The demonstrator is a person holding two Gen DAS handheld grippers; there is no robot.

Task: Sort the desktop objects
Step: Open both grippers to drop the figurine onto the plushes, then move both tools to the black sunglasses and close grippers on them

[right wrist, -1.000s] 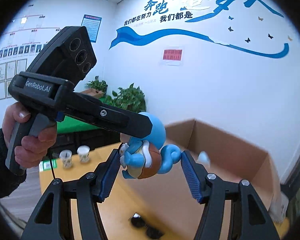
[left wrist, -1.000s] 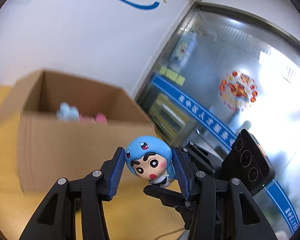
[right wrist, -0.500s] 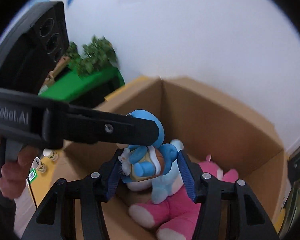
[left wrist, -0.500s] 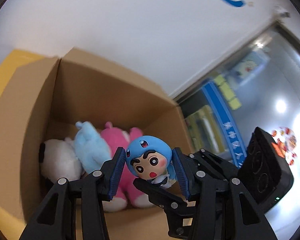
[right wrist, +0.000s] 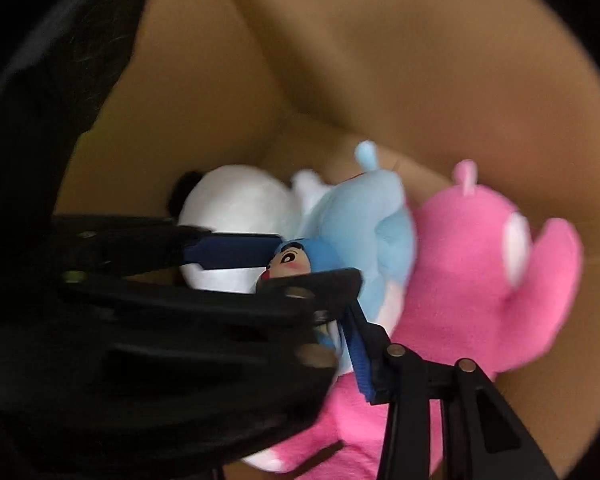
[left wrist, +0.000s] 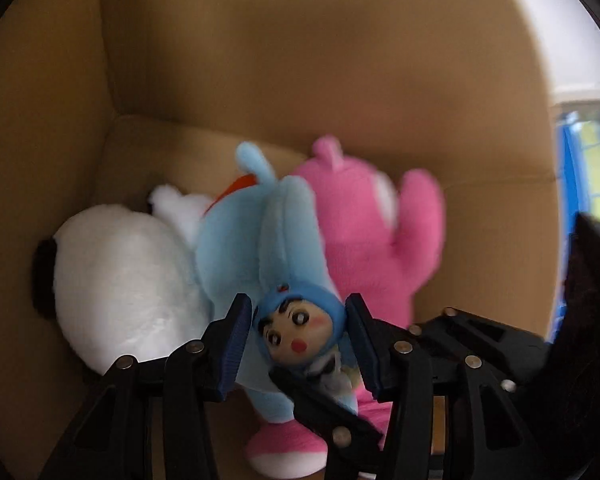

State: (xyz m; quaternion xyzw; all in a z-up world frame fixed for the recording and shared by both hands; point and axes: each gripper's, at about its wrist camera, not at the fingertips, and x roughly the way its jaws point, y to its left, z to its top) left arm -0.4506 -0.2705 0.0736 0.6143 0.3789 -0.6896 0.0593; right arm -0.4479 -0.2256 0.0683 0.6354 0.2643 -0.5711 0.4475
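My left gripper (left wrist: pixel 298 344) pinches the blue-hooded figurine (left wrist: pixel 300 330) low inside the cardboard box (left wrist: pixel 300 60) — close above the plush toys (left wrist: pixel 260 240), so it drops softly; my right gripper (right wrist: pixel 340 320) is mostly hidden — I cannot tell its grip.

Blue-hooded figurine (left wrist: pixel 298 326), face up, above plush toys (left wrist: pixel 260 240) inside cardboard box (left wrist: pixel 300 60)

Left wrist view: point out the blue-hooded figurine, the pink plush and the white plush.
Figurine (left wrist: pixel 296 330), left wrist view, on its face.
Pink plush (left wrist: pixel 364 248), left wrist view, on its body.
White plush (left wrist: pixel 128 280), left wrist view, on its round body.
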